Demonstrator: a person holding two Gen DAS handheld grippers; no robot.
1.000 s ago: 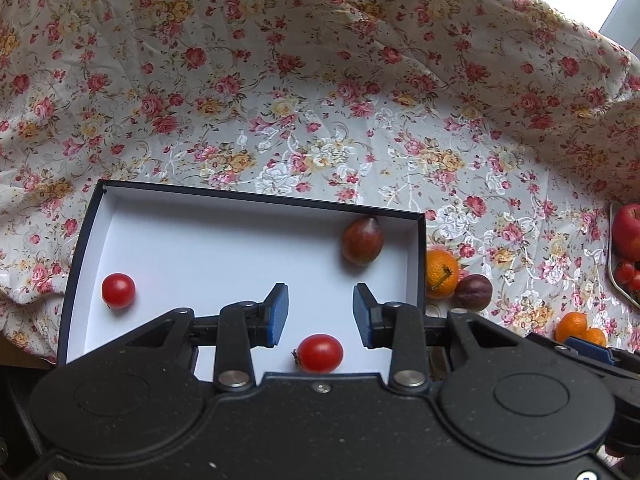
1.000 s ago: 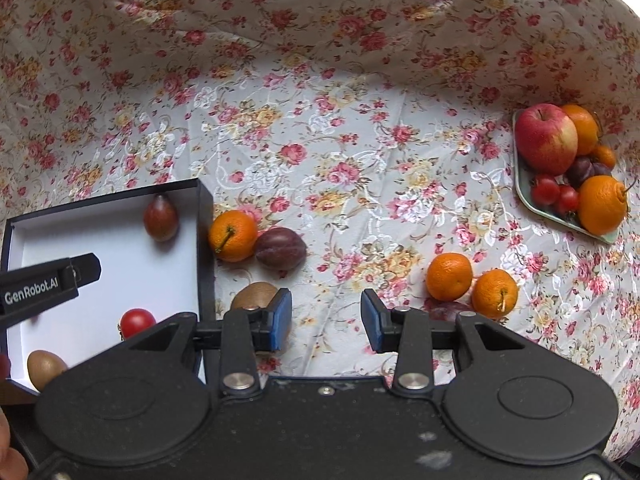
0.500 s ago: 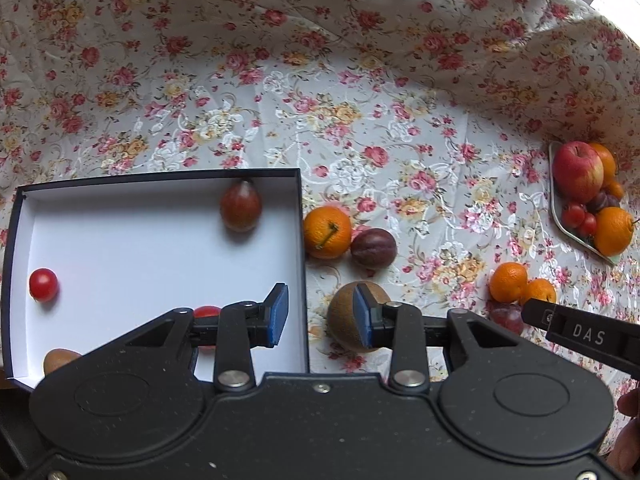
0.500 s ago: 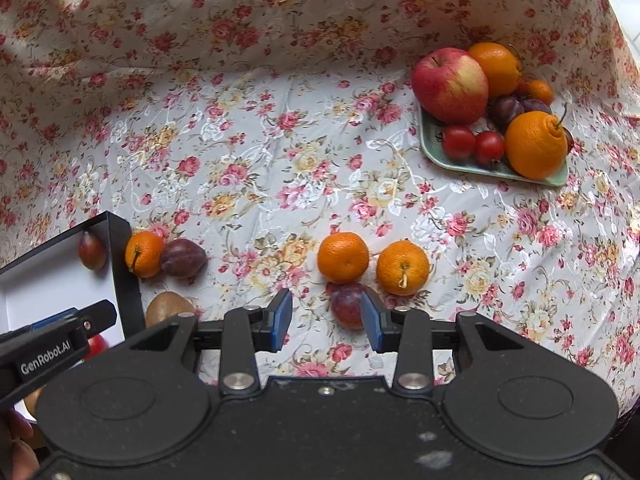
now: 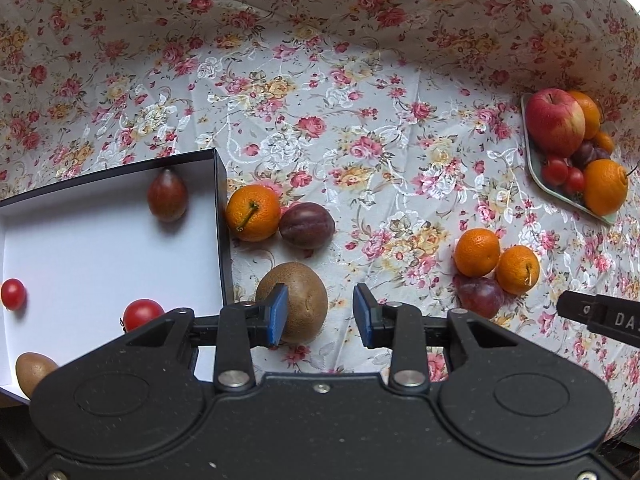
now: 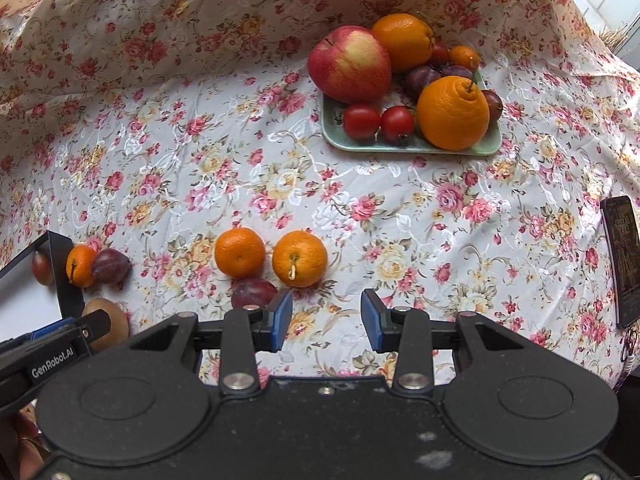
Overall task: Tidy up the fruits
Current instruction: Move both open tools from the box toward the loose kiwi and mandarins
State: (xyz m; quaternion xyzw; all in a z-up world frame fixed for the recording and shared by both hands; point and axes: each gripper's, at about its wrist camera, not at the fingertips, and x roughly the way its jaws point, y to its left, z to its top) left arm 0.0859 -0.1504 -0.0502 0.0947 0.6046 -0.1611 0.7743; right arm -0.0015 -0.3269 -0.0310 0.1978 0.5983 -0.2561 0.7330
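A brown kiwi [image 5: 298,307] lies beside the box [image 5: 222,216]. Tangerine [image 5: 253,213] and plum [image 5: 306,225] touch. Two tangerines [image 6: 240,253] and a plum [image 6: 253,293] cluster mid-table. The plate [image 6: 416,143] holds mixed fruit.

Left gripper [image 5: 320,314] fingers apart, right gripper [image 6: 326,320] fingers apart

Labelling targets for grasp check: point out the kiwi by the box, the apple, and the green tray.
kiwi [image 5: 304,304]: left wrist view, brown skin right of the blue pad.
apple [image 6: 350,64]: right wrist view, middle of red face.
green tray [image 6: 490,144]: right wrist view, front rim corner.
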